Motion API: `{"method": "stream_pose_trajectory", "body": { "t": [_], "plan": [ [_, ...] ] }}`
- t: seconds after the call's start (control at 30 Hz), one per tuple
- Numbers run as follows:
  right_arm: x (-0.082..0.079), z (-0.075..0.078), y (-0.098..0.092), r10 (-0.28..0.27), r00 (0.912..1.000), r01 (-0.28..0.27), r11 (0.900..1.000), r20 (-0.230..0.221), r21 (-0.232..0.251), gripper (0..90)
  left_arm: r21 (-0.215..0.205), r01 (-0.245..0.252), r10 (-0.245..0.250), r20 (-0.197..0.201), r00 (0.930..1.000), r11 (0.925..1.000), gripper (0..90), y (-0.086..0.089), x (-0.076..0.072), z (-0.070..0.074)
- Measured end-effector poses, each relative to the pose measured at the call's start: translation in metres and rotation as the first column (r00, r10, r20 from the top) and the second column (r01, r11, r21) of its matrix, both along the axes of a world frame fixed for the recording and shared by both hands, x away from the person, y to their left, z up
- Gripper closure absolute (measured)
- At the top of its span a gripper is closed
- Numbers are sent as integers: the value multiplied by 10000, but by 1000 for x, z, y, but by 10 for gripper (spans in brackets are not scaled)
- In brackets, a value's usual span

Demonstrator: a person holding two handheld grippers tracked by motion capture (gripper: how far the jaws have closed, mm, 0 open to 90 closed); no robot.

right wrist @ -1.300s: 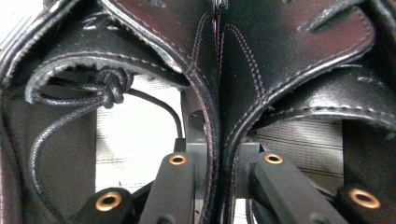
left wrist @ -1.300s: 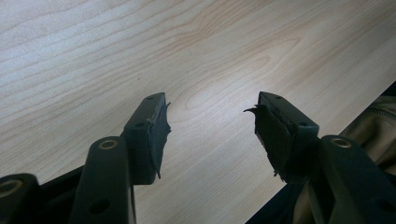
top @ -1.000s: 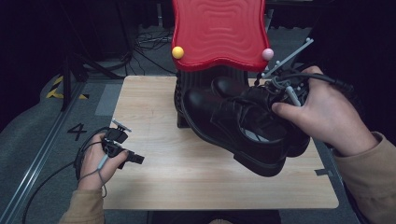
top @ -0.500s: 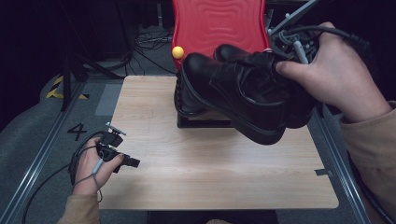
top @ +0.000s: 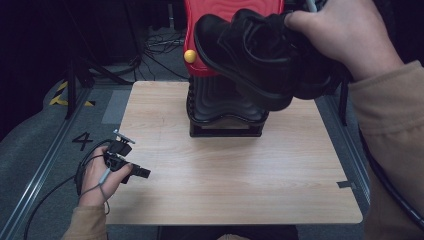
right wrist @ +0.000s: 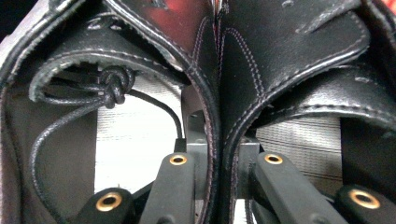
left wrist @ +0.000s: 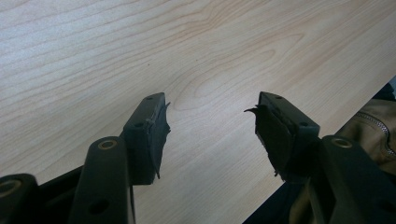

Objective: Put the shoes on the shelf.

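A pair of black leather lace-up shoes (top: 250, 55) hangs in the air above the back of the table, toes pointing left. My right gripper (right wrist: 217, 161) is shut on the two inner collars of the shoes, pinched together between its jaws. In the right gripper view the left shoe (right wrist: 116, 70) shows its knotted lace and the right shoe (right wrist: 303, 51) its stitched collar. In the high view a hand (top: 345, 40) covers that gripper. My left gripper (top: 142, 173) rests low at the table's near left edge, open over bare wood (left wrist: 210, 121).
A black ribbed stand (top: 225, 107) sits at the back middle of the wooden table (top: 225, 180), with a red wavy panel (top: 197, 25) and a yellow ball (top: 189, 56) behind it. Cables and metal rails run along the floor at the left.
The right hand has lifted the pair of shoes off the black stand, up and toward the camera. The left gripper has drifted slightly down and to the left.
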State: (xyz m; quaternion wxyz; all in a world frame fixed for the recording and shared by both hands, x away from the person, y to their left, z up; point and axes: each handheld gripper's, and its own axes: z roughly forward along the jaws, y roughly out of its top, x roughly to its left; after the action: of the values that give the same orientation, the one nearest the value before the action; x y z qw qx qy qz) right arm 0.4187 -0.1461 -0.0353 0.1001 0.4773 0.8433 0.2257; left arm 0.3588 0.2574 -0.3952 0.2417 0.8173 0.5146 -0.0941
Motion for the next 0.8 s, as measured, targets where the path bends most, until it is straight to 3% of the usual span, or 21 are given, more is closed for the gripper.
{"method": "stream_pose_trajectory", "body": {
  "t": [0.13,0.2,0.57,0.8],
  "plan": [
    [17,6,10,-479,9985,484,9987,265,-155,820,-10,125,-125,11,9999,9999,441,0,1,1],
    [34,11,19,-972,9941,973,9953,473,2,821,-105,28,-26,119,9999,9999,441,1,0,1],
    [79,25,32,-1806,9791,1761,9828,930,553,821,-370,-144,148,99,9998,9992,439,12,-2,-1],
    [100,24,37,-2309,9665,2214,9709,1117,909,821,-468,-50,61,240,9997,9989,437,10,-6,4]
  ]
}}
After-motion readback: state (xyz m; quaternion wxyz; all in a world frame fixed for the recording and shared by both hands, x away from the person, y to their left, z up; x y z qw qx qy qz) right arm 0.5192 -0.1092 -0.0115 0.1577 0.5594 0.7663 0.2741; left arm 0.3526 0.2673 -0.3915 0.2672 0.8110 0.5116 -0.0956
